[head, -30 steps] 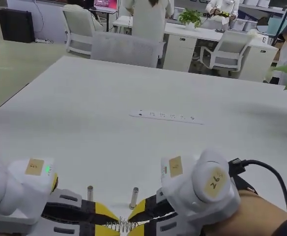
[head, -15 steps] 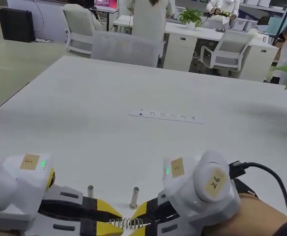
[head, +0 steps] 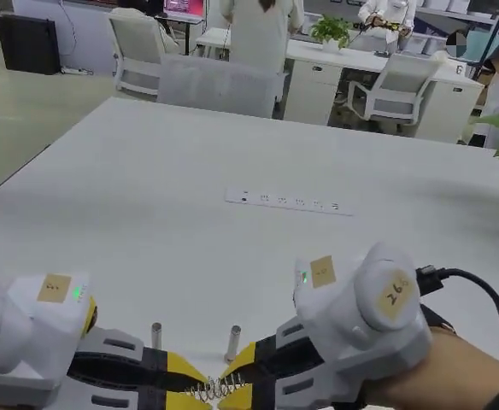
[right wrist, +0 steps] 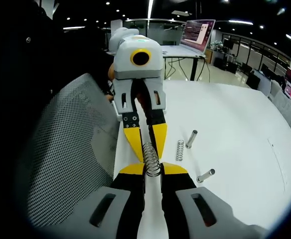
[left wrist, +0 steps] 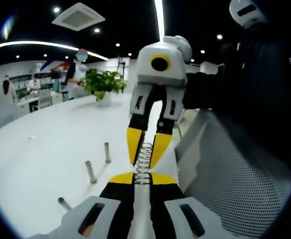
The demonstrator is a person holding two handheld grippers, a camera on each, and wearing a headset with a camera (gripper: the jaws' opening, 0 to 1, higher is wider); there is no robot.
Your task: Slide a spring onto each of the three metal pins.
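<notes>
In the head view the lower edge of the picture cuts off the jaws of both grippers. The bodies of the left gripper [head: 200, 386] and the right gripper [head: 234, 376] cover much of the worktop [head: 190, 248] beneath them. A short run of the spring [head: 214, 390] is made out there between the yellow tips.

The first pin [head: 156, 335] and the second pin [head: 233, 343] are seen upright just beyond those tips. The third pin [left wrist: 64, 203] is recorded in the left gripper view, low and to the left of that gripper's jaws. It is so bent by the lens that upright or tipped cannot be told.

In the left gripper view the jaws of the left gripper are drawn almost together, and one end of the spring is pinched between their yellow tips. In the right gripper view the right gripper is found in the same state on the other end. The two grippers are set tip to tip, and the spring bridges them. It is held clear of every pin.

A loose spring [right wrist: 180, 150] is noted to the right of the right gripper's tips, just beside a pin. Whether it stands or lies cannot be determined.
</notes>
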